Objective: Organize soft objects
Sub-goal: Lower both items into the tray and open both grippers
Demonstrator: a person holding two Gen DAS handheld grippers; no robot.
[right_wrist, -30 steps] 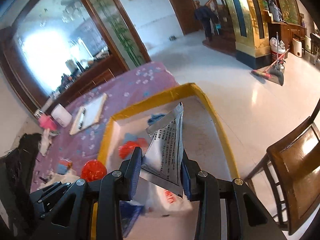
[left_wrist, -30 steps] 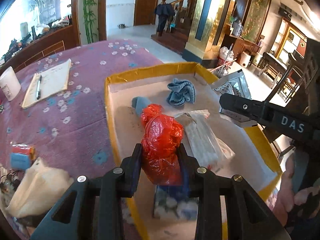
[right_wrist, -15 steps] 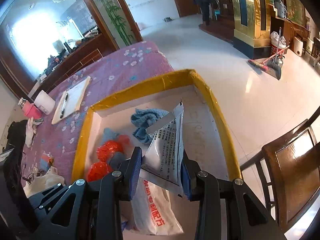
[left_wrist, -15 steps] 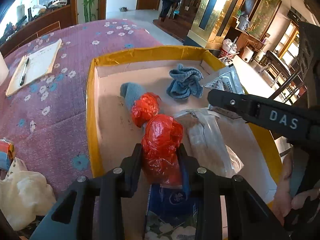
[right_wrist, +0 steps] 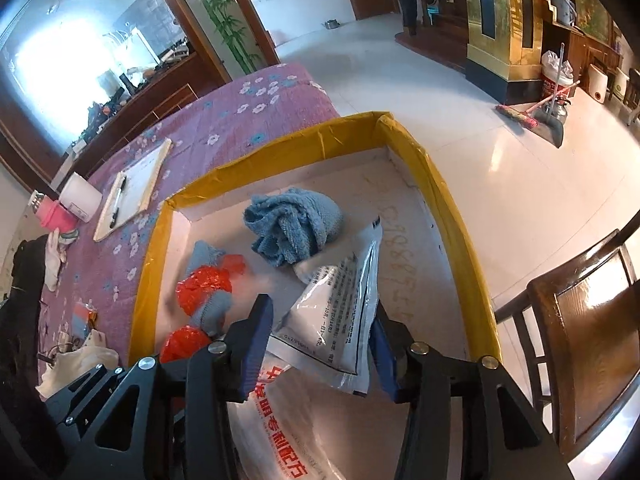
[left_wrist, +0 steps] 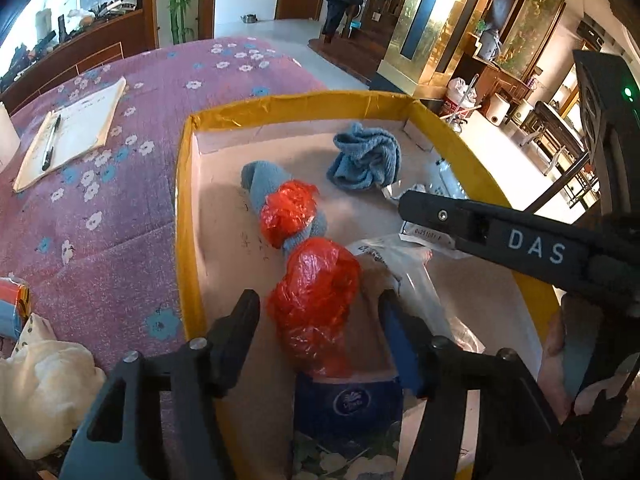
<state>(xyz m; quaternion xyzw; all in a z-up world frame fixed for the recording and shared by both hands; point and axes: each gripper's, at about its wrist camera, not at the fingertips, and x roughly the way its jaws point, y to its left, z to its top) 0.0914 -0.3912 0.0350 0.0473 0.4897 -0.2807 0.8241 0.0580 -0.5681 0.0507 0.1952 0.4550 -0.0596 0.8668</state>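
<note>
Left wrist: left tool (left_wrist: 316, 312) wide around red bag (left_wrist: 314, 300); right tool (right_wrist: 320, 330) wide around pouch (right_wrist: 340, 304). Lift both straight up, clear of tray (left_wrist: 182, 216).

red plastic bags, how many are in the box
2: one red plastic bag lies between the open left gripper fingers; the other is farther in, bunched around a blue sock. More could hide under the packets.

We read "DAS" in white on the right gripper (left_wrist: 404, 206), which reaches over the yellow-rimmed box (left_wrist: 182, 200); the silver pouch (right_wrist: 340, 312) inside carries print too small to read.
</note>
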